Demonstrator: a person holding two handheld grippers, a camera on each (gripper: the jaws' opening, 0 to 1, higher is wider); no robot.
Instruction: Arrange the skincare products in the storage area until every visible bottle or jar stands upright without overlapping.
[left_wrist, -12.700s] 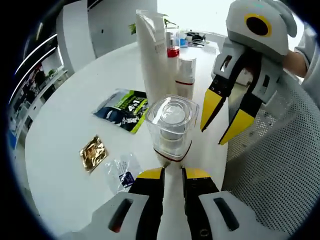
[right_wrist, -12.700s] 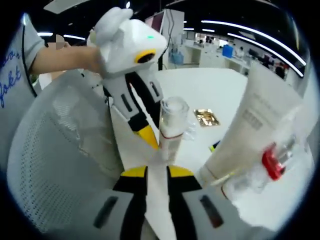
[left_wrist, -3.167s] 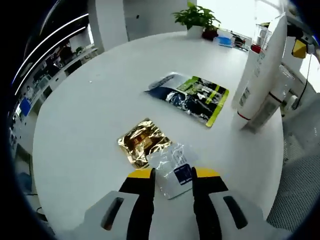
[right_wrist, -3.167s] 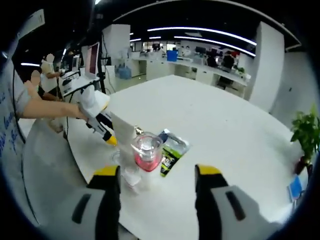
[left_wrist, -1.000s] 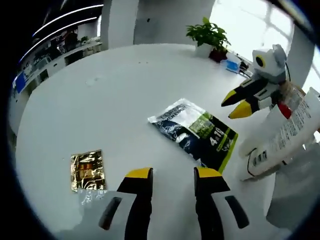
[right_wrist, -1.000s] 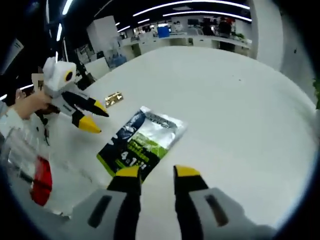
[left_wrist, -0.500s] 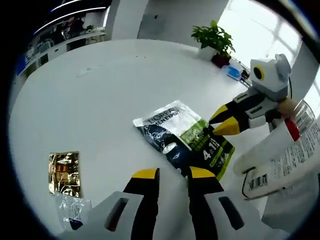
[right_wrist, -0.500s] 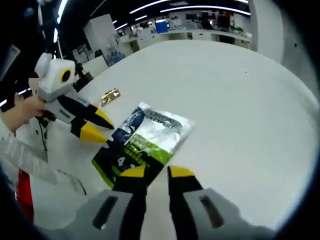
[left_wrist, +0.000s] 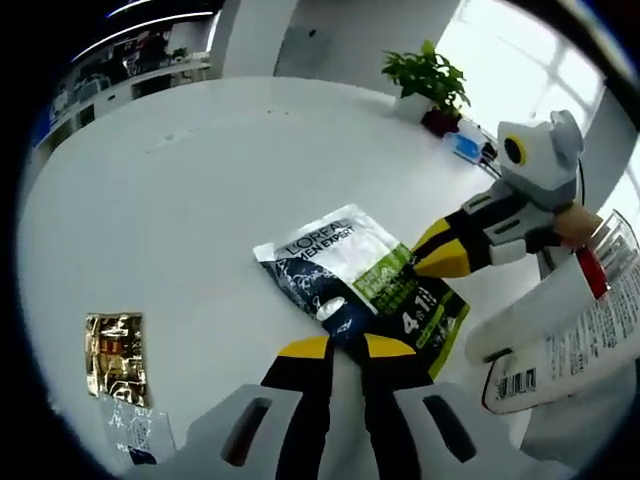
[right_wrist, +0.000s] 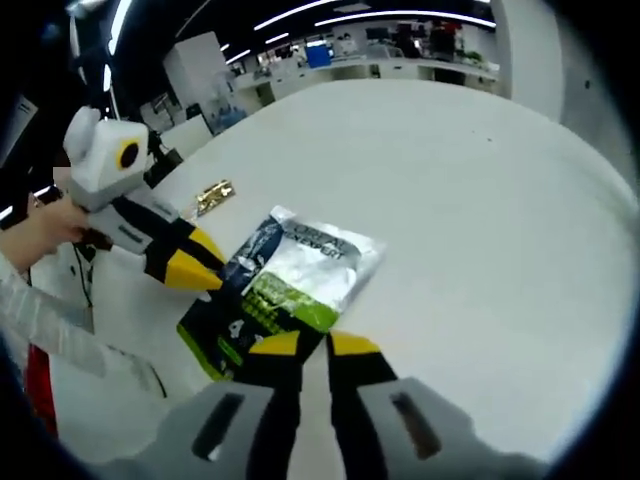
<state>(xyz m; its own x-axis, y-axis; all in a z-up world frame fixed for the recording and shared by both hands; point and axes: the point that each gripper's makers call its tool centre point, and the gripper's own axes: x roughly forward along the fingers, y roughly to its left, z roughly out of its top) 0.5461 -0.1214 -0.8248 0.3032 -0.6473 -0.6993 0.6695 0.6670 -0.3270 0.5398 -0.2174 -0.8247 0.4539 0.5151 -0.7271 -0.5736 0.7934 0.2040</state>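
The flat sachet (left_wrist: 365, 283) lay on the white tabletop (left_wrist: 180, 190), pinched at two edges at once. The left gripper (left_wrist: 347, 347) had its fingers drawn together on the dark near corner of the sachet, and the right gripper (right_wrist: 301, 344) had its fingers closed on the green edge; in the right gripper view the left gripper's yellow fingers (right_wrist: 192, 270) met the sachet's far side. Beside the right gripper, in the left gripper view, a white tube (left_wrist: 560, 335) leaned with a red-capped bottle (left_wrist: 600, 250) behind it. Well off to the side of the left fingers lay a gold packet (left_wrist: 113, 351) and a clear packet (left_wrist: 133, 435).

To do this step well, both grips probably needed to lift together and evenly, keeping the sachet taut without tearing it, and steering clear of the leaning tube.
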